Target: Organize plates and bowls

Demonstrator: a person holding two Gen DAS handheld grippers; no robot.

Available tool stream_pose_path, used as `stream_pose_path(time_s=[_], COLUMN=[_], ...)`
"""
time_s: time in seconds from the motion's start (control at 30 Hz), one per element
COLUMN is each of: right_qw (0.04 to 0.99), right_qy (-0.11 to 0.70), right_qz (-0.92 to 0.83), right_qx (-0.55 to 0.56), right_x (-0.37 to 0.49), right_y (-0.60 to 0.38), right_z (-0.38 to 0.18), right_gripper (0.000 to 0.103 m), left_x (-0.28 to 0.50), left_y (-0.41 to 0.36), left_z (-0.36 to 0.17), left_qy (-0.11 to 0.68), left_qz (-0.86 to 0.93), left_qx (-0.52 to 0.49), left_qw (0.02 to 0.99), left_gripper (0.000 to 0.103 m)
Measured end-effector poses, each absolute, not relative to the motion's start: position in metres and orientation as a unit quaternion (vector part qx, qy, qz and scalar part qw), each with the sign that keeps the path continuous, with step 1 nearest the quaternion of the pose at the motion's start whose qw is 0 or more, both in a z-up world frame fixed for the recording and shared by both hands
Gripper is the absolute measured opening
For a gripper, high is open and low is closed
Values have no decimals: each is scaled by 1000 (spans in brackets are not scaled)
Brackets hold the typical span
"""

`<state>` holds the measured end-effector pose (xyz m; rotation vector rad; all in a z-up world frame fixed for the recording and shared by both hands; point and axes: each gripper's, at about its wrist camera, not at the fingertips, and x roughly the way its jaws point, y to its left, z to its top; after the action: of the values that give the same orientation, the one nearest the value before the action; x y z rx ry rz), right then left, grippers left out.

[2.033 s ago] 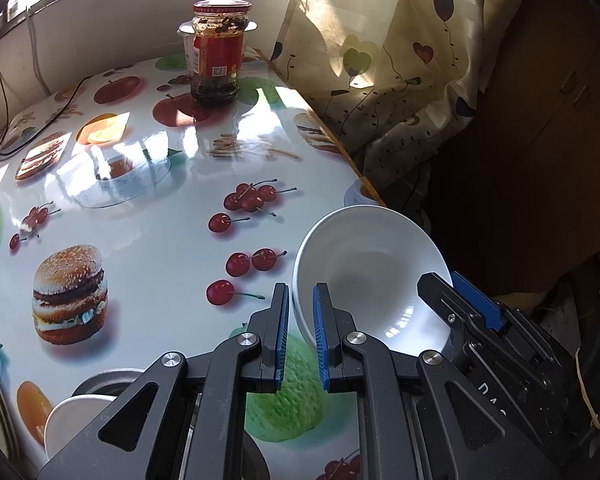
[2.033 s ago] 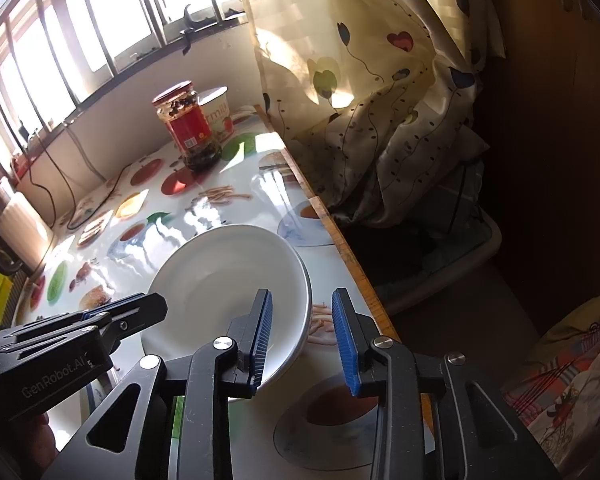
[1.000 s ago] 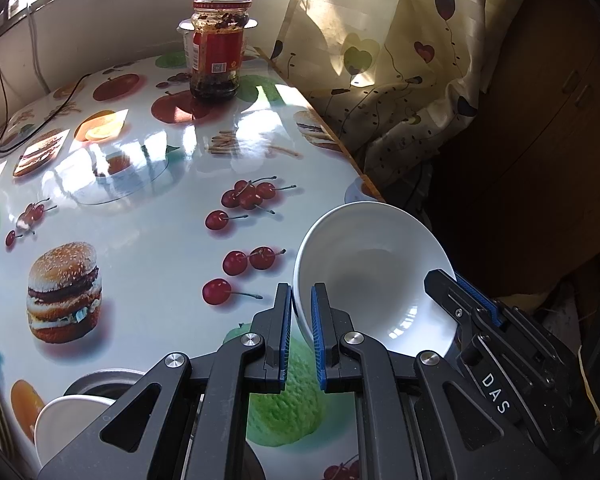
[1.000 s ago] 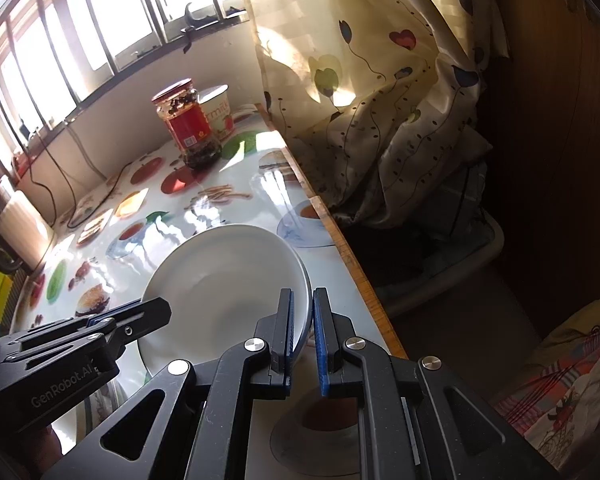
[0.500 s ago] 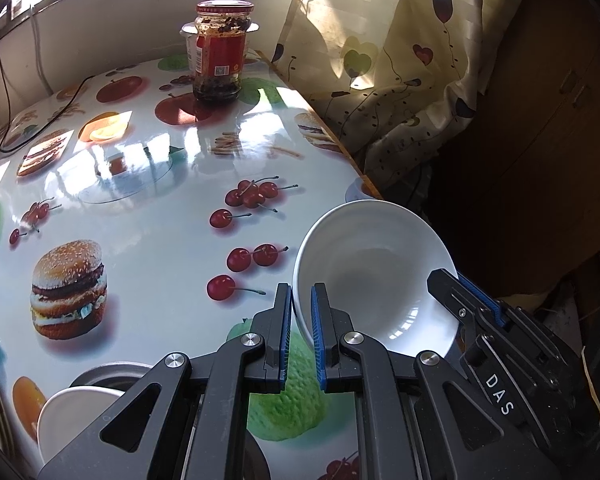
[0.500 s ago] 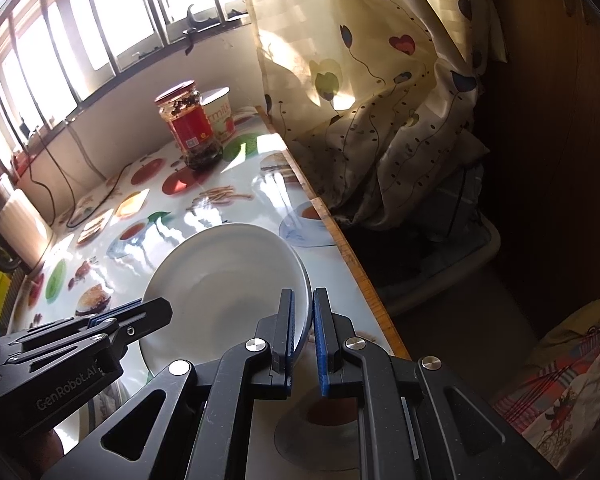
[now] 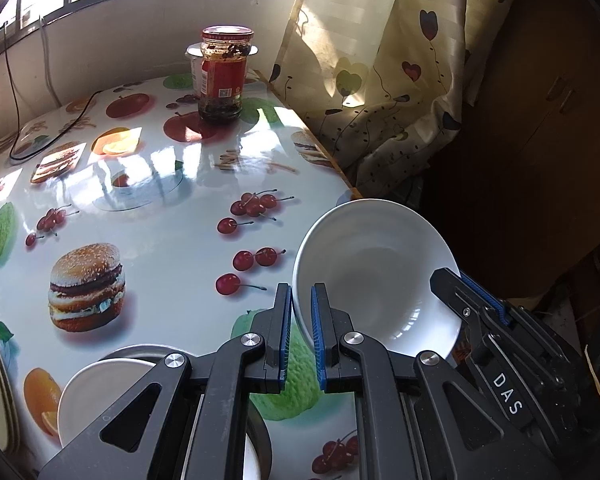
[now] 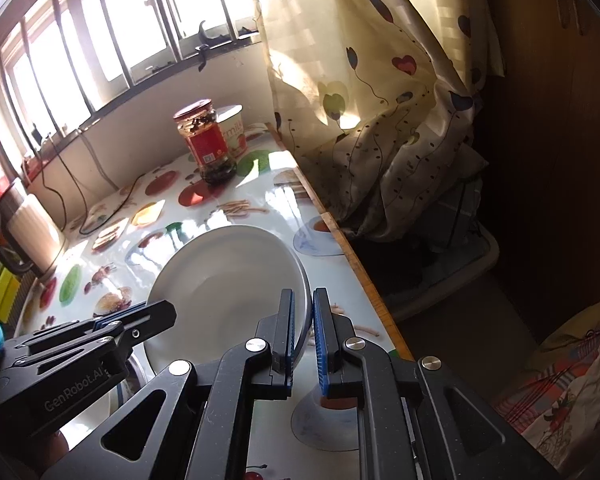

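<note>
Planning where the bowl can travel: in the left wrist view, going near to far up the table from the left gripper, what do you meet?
Left gripper → white bowl clamped in its jaws → printed cherries → red-lidded jar → window wall.

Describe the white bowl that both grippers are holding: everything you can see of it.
The white bowl is plain, glossy and ceramic-looking, wide and fairly shallow, with a thin rim and nothing inside. It is tilted, its opening facing up and toward the cameras. The left gripper is shut on one side of the rim and the right gripper on the opposite side. It sits at the table's curtain-side edge; whether its base touches the fruit-print tablecloth cannot be told.
</note>
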<state>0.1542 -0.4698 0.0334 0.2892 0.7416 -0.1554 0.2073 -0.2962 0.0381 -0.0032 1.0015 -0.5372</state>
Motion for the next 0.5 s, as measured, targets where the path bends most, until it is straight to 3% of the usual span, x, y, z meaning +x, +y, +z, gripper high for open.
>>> stream_pose_path(time_s=[0.5], right_qw=[929], right_qy=[338], right_qz=[-67], right_qx=[133], right_x=[126], right_y=[-445], right_z=[60], right_gripper=[10], left_x=[184], left_y=[-269], left_z=[63], left_qy=[450], left_qz=[-256], left_qx=[-13], left_qw=[855], left_gripper=[10])
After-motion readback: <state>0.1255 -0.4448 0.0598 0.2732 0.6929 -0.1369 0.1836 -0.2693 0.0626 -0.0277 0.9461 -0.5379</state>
